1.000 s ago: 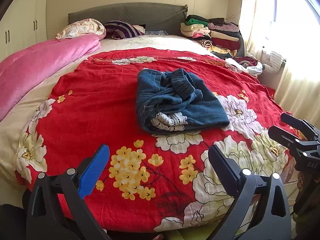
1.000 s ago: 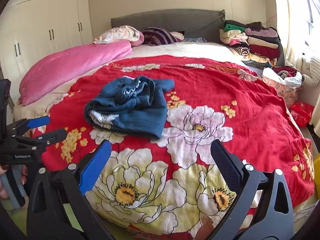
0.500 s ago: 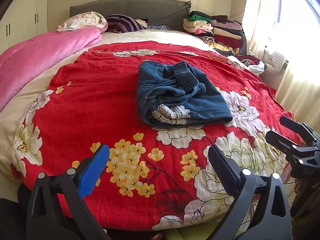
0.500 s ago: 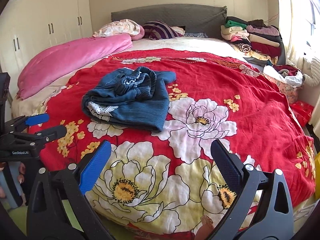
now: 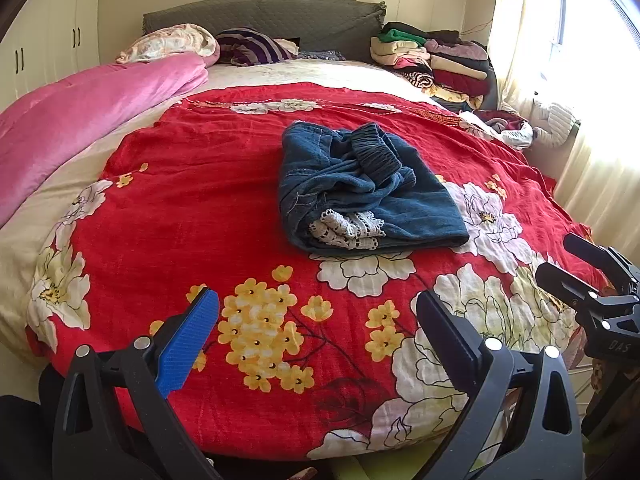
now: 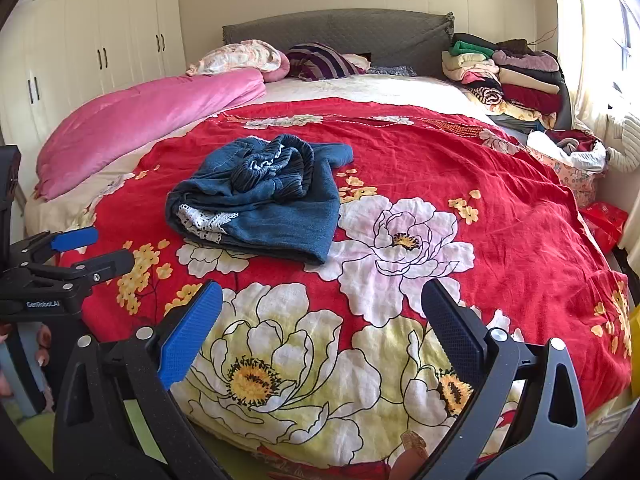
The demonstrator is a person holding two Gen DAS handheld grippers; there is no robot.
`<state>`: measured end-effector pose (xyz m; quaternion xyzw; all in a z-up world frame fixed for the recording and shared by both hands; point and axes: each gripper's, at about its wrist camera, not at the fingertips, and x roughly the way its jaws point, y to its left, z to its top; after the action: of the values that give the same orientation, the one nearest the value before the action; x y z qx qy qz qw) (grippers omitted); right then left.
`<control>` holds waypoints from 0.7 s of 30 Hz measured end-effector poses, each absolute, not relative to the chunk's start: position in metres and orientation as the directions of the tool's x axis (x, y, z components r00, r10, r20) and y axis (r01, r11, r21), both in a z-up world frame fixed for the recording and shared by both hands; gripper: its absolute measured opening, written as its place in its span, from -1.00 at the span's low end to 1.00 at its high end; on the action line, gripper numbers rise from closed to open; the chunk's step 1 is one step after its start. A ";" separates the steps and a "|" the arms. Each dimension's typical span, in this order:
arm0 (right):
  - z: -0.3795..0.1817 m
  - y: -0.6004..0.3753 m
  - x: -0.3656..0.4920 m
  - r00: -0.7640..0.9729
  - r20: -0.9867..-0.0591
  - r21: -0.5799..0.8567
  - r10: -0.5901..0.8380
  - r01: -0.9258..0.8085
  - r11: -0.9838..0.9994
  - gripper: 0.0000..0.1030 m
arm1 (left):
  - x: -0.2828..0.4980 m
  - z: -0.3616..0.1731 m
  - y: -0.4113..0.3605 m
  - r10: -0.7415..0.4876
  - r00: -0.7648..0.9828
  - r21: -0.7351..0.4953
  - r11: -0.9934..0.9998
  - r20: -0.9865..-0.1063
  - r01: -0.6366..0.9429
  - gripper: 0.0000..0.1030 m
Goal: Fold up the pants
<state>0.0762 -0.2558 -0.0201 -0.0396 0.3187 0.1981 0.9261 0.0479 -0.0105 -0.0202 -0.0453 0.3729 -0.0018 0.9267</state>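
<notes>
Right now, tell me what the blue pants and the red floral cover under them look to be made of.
Blue pants: likely soft denim or a denim-look knit; matte, visible seam stitching, a gathered ribbed waistband, white lace-like trim at one edge.
Red floral cover: seems a thin woven cotton, perhaps gauze; matte, finely crinkled, printed flowers. The exact fibre of either cannot be told.

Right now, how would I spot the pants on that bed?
Find the red floral bedspread covering the bed. Near its middle lies a loosely bundled pair of dark blue pants: the only blue item there, with white lace trim poking out.
</notes>
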 end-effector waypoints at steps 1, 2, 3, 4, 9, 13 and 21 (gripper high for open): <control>-0.020 -0.256 0.076 0.718 -0.606 0.053 0.342 -0.392 0.918 0.82 | 0.048 -0.020 -0.010 -0.037 0.721 -0.086 0.996 -0.692 -0.031 0.92; -0.020 -0.256 0.076 0.718 -0.606 0.053 0.342 -0.393 0.918 0.82 | 0.048 -0.020 -0.010 -0.038 0.721 -0.086 0.996 -0.692 -0.031 0.92; -0.020 -0.256 0.077 0.718 -0.607 0.053 0.342 -0.394 0.918 0.83 | 0.048 -0.020 -0.010 -0.035 0.721 -0.082 0.996 -0.692 -0.031 0.92; -0.020 -0.256 0.077 0.718 -0.606 0.053 0.342 -0.393 0.918 0.83 | 0.048 -0.020 -0.011 -0.031 0.721 -0.079 0.996 -0.693 -0.033 0.92; -0.020 -0.257 0.076 0.717 -0.608 0.053 0.342 -0.393 0.918 0.83 | 0.048 -0.020 -0.011 -0.026 0.720 -0.075 0.997 -0.693 -0.035 0.92; -0.020 -0.257 0.076 0.717 -0.607 0.054 0.342 -0.392 0.918 0.83 | 0.048 -0.019 -0.012 -0.027 0.722 -0.075 0.997 -0.691 -0.035 0.92; -0.020 -0.258 0.077 0.716 -0.609 0.053 0.340 -0.391 0.919 0.82 | 0.047 -0.018 -0.012 -0.034 0.721 -0.082 0.996 -0.692 -0.031 0.92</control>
<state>0.0766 -0.2577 -0.0200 -0.0395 0.3206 0.1974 0.9256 0.0475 -0.0118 -0.0178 -0.0438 0.3737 -0.0008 0.9265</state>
